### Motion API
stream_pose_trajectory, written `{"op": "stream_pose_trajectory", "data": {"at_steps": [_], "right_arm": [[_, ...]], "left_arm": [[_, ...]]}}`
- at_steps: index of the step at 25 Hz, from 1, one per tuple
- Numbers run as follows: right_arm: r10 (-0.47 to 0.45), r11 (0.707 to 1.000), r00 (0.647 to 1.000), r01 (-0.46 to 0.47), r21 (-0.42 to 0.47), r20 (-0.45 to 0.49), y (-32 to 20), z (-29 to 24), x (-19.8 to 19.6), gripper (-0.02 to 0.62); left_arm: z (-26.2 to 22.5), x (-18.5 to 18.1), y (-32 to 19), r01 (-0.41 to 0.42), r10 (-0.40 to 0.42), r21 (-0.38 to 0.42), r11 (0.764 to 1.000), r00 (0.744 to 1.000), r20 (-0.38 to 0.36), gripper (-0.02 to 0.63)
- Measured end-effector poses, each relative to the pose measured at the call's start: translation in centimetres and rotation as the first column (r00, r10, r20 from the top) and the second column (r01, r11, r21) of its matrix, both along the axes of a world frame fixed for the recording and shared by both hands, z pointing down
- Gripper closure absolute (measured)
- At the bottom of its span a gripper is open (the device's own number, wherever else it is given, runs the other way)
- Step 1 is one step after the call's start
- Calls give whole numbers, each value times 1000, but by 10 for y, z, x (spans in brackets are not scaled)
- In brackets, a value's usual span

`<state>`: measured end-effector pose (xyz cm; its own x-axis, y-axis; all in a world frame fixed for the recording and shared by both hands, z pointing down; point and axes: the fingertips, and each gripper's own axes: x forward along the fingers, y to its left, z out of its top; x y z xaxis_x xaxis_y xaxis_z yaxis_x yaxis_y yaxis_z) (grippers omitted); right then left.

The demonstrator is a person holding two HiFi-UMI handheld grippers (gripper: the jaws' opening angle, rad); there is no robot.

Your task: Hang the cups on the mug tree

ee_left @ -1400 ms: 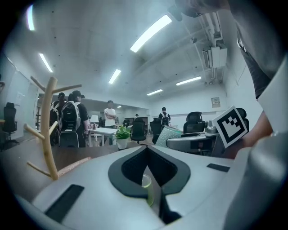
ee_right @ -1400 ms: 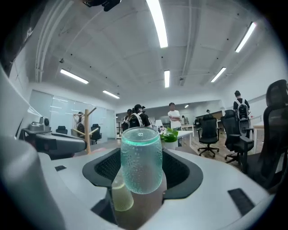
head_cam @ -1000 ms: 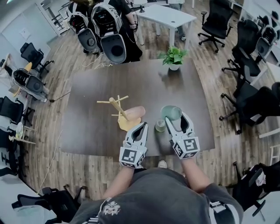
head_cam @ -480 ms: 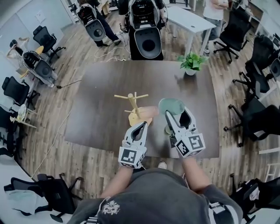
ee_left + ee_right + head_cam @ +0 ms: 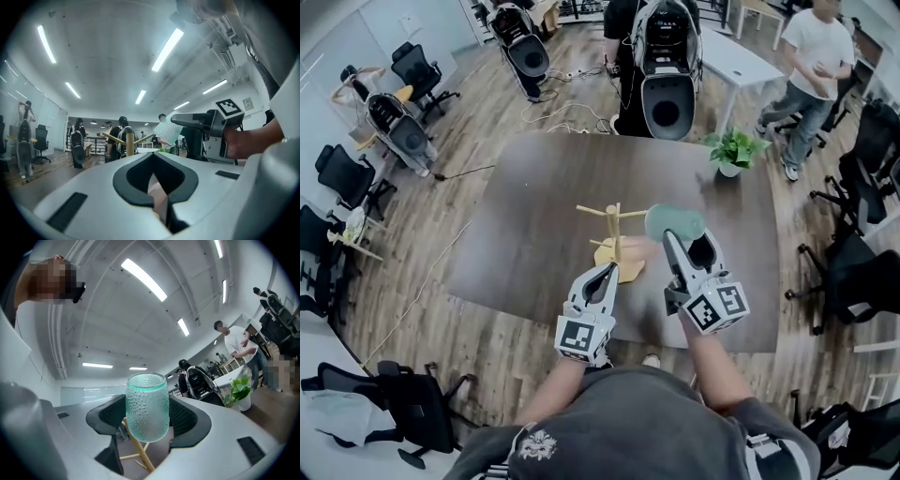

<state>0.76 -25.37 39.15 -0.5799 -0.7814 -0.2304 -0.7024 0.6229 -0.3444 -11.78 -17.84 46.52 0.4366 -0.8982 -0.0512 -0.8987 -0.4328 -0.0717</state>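
The wooden mug tree (image 5: 614,232) stands on the dark table (image 5: 525,244), with a pink cup (image 5: 641,247) lying by its base. My right gripper (image 5: 677,242) is shut on a dimpled green glass cup (image 5: 674,222), held in the air just right of the tree's pegs. In the right gripper view the green cup (image 5: 146,406) fills the space between the jaws, with the tree's stem (image 5: 137,447) below and behind it. My left gripper (image 5: 604,274) hovers shut near the tree's base and holds nothing. The left gripper view shows the mug tree (image 5: 130,140) and the green cup (image 5: 168,132) ahead.
A potted plant (image 5: 731,150) sits at the table's far right corner. Office chairs (image 5: 853,187) ring the table. Beyond the far edge are large black-and-white machines (image 5: 666,75), and a person (image 5: 811,56) stands at the back right.
My right gripper has raised the green cup from near the table up beside the tree's pegs. The left gripper has barely moved. The head view has tilted further forward.
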Motion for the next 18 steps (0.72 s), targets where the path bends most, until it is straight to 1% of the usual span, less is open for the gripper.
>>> {"op": "stream_pose_trajectory", "data": {"at_steps": [3,10,18], "right_arm": [[-15,1000,1000,16,-21,24,-5,-2,-8,290],[-50,991,994,61,-116,96,-14,16,-25,290],[-86,975,984,116,-191,159,-21,31,-40,290]], "left_arm": [[-2,-13,1,20,-20,3,1000,1000,-14,600],[3,-37,2,53,-54,-15,998,998,-27,600],[13,-51,2,67,-68,-37,997,997,-28,600]]}}
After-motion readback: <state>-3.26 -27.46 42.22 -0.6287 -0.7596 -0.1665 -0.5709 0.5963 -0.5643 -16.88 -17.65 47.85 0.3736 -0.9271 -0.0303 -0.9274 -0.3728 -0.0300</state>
